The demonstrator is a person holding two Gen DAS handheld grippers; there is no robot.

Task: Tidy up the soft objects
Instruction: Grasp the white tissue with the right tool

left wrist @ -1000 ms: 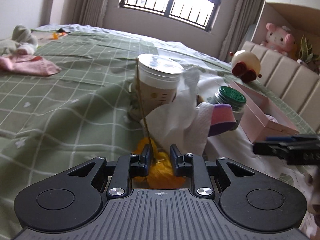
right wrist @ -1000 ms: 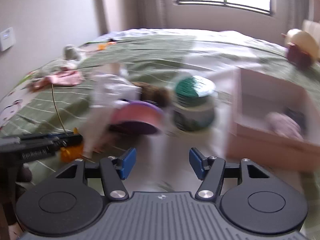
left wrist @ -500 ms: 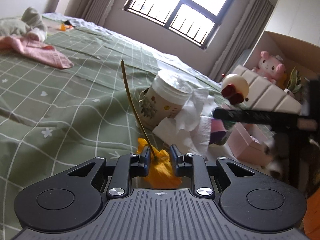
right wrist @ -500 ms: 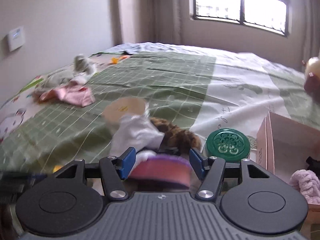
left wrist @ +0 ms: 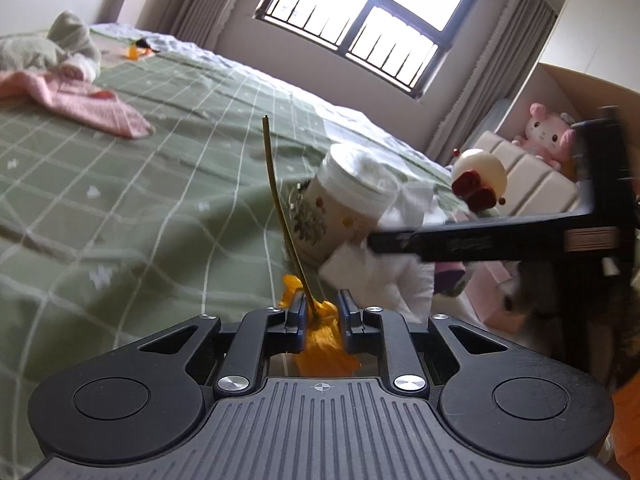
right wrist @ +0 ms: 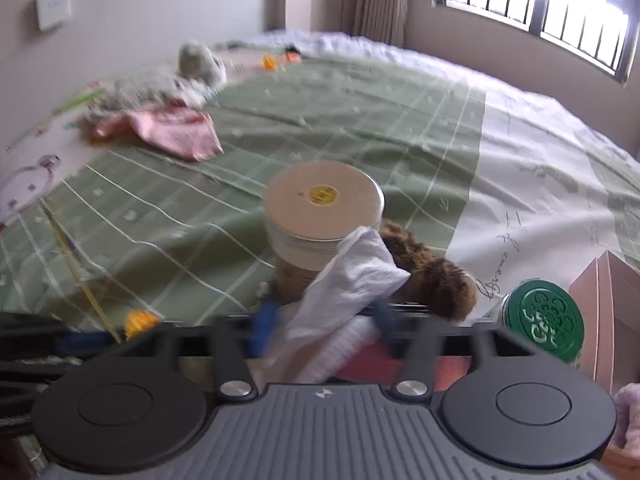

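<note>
Orange petals of an artificial flower [left wrist: 320, 340] are pinched between the narrowly set jaws of the left gripper [left wrist: 323, 310], its thin stem [left wrist: 280, 204] standing up and leaning left over the green checked bed [left wrist: 132, 200]. A snag is judged possible: the stem tip could catch on the white tissue [left wrist: 384, 276] or knock the floral cup [left wrist: 340, 216] just to the right if the flower is swung that way.

Further right, the right gripper [right wrist: 322, 326] is seen pushed in around the white tissue and a purple soft thing [left wrist: 450, 276] under it, near the cup and beside the brown furry thing [right wrist: 432, 272]. Its fingers are motion-blurred, so whether the jaws are closed on the cloth cannot be told. If they close, it is judged that only the loose tissue might be taken, or the cup tipped. The green-lidded jar [right wrist: 550, 320] and the pink box [right wrist: 612, 312] lie at the right, the likely drop place.

Compared with a second ago, the right gripper has been brought forward from well short of the pile to over it, and the left view has been tilted, with the flower kept gripped.
</note>
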